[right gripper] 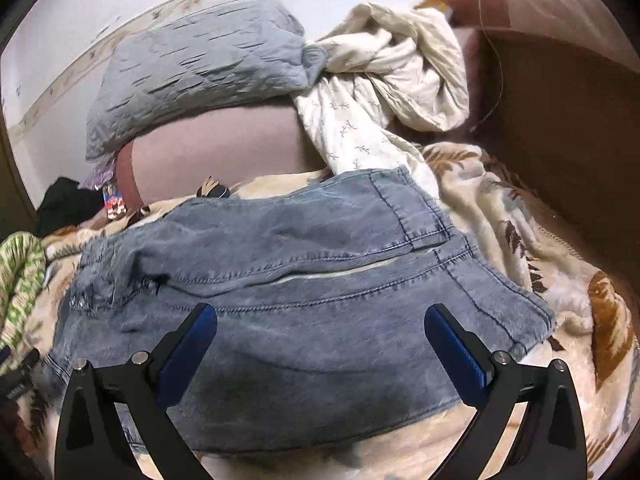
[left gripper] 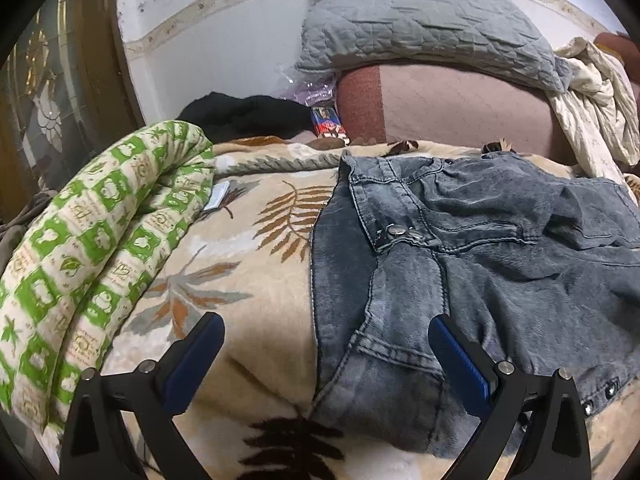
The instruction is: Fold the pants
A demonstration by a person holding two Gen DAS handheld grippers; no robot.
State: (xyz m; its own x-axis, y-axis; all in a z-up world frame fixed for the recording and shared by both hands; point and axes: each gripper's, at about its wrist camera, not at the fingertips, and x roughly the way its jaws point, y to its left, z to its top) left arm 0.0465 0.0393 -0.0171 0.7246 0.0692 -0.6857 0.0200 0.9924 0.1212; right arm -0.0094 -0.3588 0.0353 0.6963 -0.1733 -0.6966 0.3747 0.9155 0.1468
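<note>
Left wrist | pants (left gripper: 480, 248) on leaf-print blanket (left gripper: 248, 280) | grey pillow (left gripper: 420, 20) behind

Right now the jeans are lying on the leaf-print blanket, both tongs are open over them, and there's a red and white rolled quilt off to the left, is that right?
Nearly. The rolled quilt is green and white, not red and white, as the left wrist view shows. The rest holds: the jeans lie on the leaf-print blanket, with the left tongs and right tongs open over them.

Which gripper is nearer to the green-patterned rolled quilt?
Left. The left gripper hangs open with the green quilt just beside its left finger; from the right gripper, open over the jeans, the quilt sits far off at left.
</note>
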